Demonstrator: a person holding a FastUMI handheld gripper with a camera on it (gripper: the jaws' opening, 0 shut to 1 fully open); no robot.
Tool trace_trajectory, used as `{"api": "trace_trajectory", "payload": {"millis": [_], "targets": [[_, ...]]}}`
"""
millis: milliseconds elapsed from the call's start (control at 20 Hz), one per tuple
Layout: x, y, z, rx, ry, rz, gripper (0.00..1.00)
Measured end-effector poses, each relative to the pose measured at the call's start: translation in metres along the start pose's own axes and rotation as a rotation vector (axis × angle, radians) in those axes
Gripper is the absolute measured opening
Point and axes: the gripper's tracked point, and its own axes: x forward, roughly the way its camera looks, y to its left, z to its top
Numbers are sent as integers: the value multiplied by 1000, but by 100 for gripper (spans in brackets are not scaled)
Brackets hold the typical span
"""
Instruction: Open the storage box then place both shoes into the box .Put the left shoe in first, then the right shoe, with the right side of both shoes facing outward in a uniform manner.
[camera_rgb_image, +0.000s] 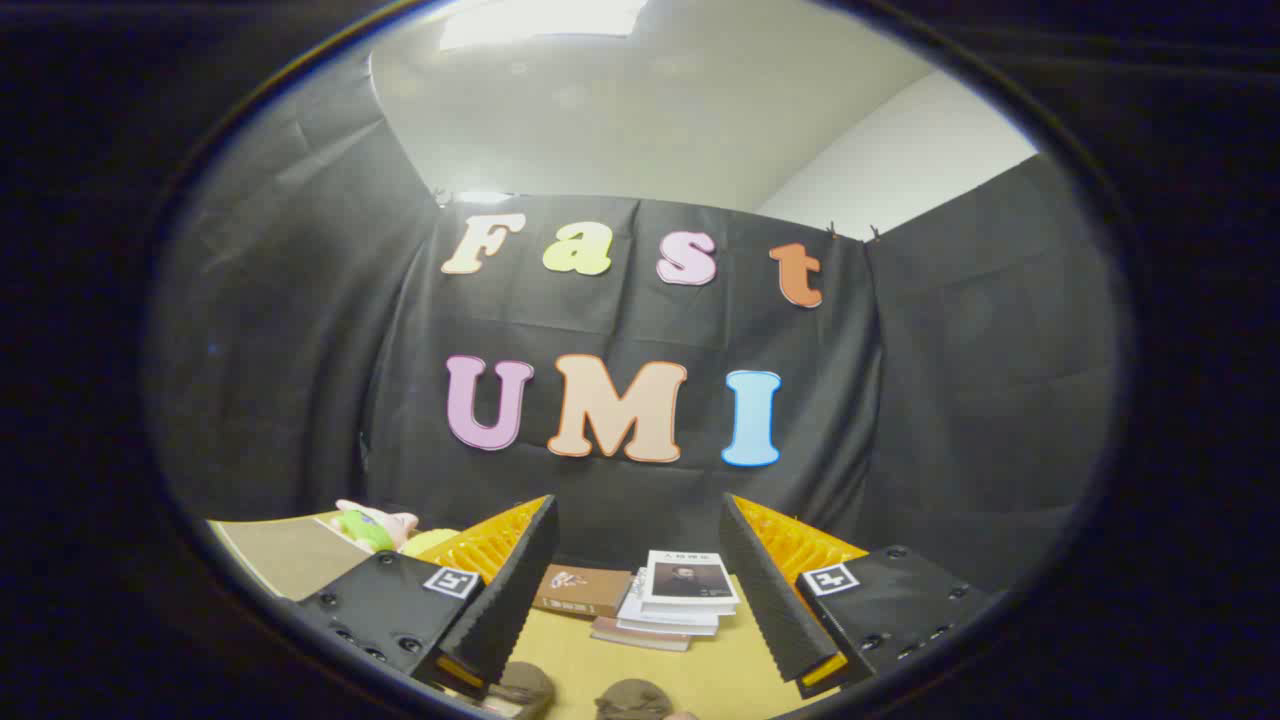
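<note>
Gripper view rides on tongs (640, 600), faces booth wall level across table (560, 660); books (670, 600) near ahead

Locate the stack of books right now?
In the gripper view, the stack of books lies on the table between the open gripper fingers and just beyond them, right of a brown book, before the black cloth wall.

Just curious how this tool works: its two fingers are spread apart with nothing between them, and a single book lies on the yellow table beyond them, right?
Not a single book: the gripper view shows a stack of books on the table. The gripper is open, holding nothing.
</note>
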Motion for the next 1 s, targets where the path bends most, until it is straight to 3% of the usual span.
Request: {"api": "trace_trajectory", "payload": {"millis": [150,350,500,1000], "targets": [[-9,43,13,17,-10,30,100],[-17,66,17,49,-3,-16,100],[-20,87,13,74,25,0,100],[-22,92,-2,85,68,9,100]]}}
